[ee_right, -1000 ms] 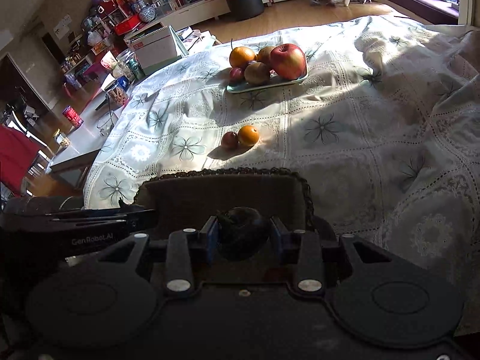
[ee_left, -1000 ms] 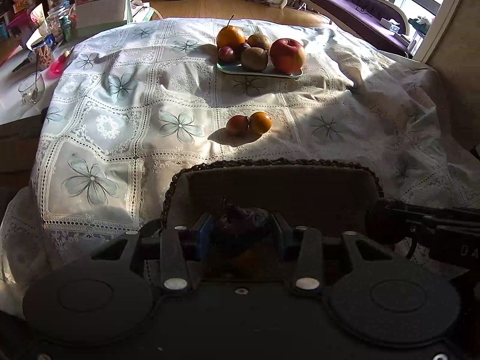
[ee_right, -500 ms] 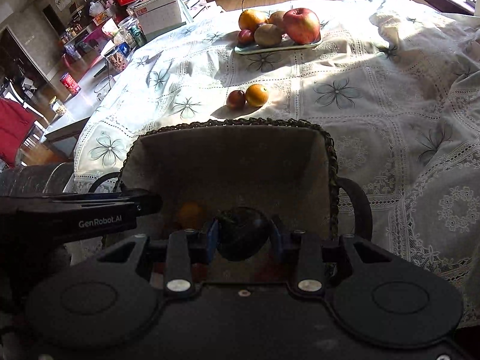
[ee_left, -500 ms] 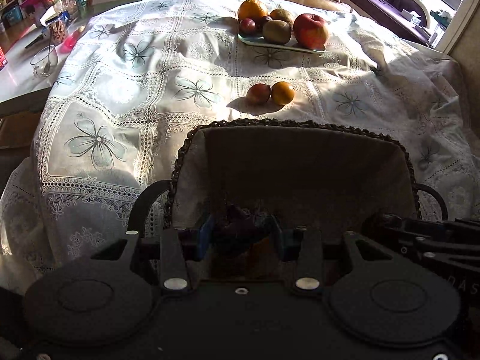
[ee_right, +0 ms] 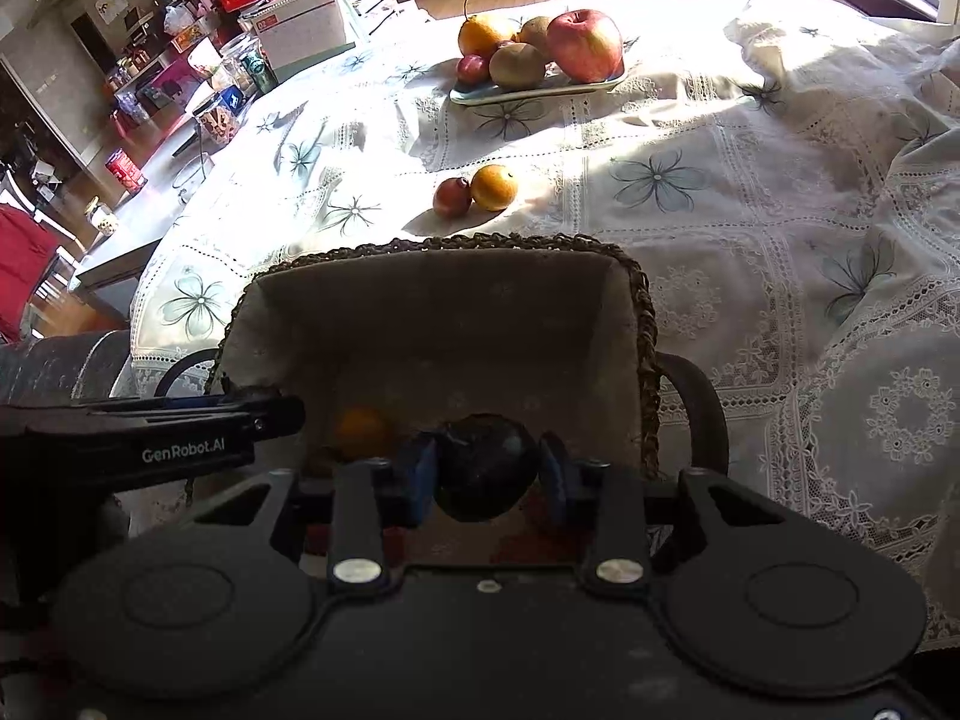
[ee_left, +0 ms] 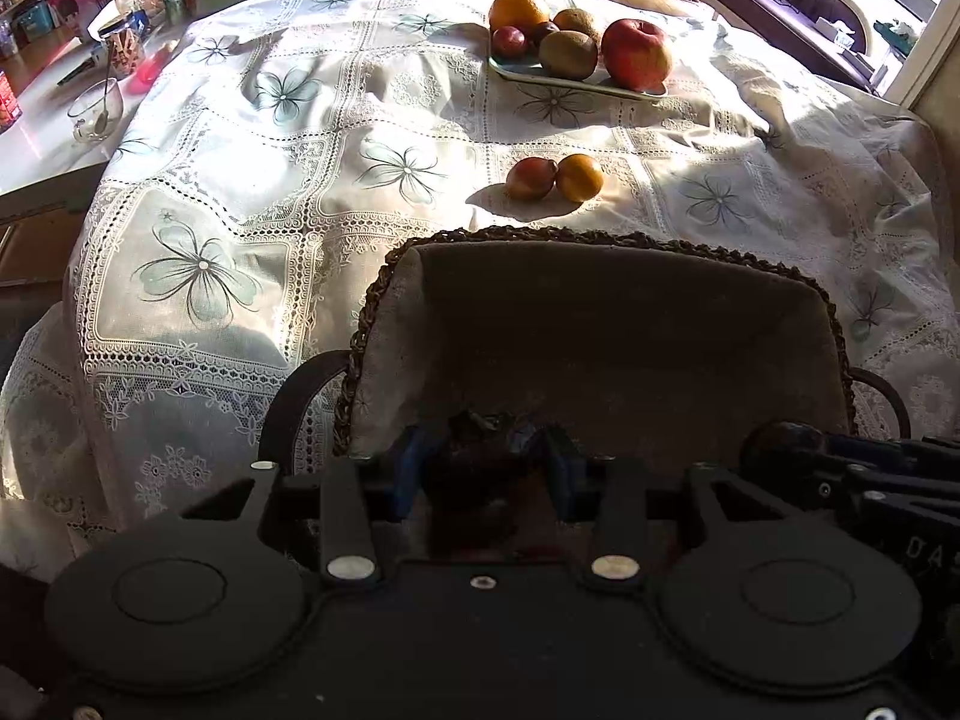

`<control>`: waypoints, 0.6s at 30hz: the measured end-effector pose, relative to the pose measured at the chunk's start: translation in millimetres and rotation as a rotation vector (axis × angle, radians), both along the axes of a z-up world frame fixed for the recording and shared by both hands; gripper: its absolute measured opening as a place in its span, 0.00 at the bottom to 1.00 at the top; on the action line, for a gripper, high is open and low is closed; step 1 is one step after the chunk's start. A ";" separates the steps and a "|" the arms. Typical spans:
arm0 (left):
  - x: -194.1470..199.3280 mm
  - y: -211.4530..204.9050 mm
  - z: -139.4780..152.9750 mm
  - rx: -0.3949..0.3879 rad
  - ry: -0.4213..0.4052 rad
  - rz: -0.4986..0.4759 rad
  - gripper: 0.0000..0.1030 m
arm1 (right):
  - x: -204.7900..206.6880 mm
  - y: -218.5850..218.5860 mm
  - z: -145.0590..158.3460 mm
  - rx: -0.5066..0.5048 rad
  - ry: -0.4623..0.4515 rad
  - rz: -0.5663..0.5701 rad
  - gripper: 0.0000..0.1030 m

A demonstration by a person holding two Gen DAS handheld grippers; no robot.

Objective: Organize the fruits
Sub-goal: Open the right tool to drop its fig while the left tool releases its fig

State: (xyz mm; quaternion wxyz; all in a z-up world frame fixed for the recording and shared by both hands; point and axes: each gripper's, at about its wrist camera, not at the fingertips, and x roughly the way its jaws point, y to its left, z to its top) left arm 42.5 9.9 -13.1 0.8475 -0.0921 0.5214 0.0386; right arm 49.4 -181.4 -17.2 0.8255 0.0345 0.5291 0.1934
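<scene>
The right gripper (ee_right: 485, 468) pinches a dark round fruit (ee_right: 485, 465) over the lined basket (ee_right: 642, 300); the left gripper (ee_left: 483, 468) clamps a dark ragged-topped fruit (ee_left: 480, 456) there too. Beyond, at twelve o'clock, a small orange (ee_right: 493, 186) touches a red fruit (ee_right: 452, 197), with the fruit plate (ee_right: 528, 93) farther.

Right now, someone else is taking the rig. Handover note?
Left gripper: shut on a dark spiky-topped fruit, over the lined wicker basket.
Right gripper: shut on a dark round fruit, over the same basket.
Done: one small orange fruit in the basket; something reddish below it, unclear.
Left: release both held fruits, then collect the red fruit and orange on the tablecloth, and those on the plate, including the apple.
</scene>
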 end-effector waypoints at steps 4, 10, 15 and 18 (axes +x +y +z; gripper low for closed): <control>0.9 -0.1 -1.4 0.003 0.007 0.001 0.49 | 0.0 1.2 -0.1 0.000 0.001 -0.001 0.37; 2.5 2.3 -4.3 0.004 0.022 0.019 0.49 | 0.9 1.8 -1.8 0.001 0.009 -0.004 0.37; 3.0 2.9 -5.8 0.010 0.025 0.028 0.49 | 1.6 1.1 -1.4 0.021 0.015 -0.006 0.39; 3.6 3.2 -6.7 0.009 0.026 0.030 0.49 | 1.1 1.3 0.3 0.022 0.009 -0.003 0.39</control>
